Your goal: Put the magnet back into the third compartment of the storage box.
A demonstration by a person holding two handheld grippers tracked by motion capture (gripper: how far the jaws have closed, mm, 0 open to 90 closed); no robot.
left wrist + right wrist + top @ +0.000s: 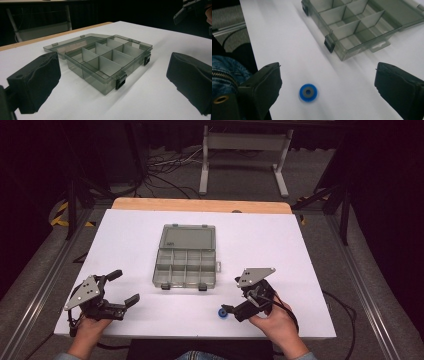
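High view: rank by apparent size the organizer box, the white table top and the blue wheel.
1. White table top, by far the largest.
2. Organizer box, lid open flat behind its compartments.
3. Blue wheel, tiny, next to the right tongs.
Clear gaps; camera distance changes nothing.

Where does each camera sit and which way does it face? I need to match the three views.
High view: above the person's side, facing forward and down on the table; both hands, left gripper, right gripper.
Left gripper view: on the left gripper, level toward the open box; its two jaws.
Right gripper view: on the right gripper, down at the blue wheel; its jaws, a jeans leg.
All share the box.
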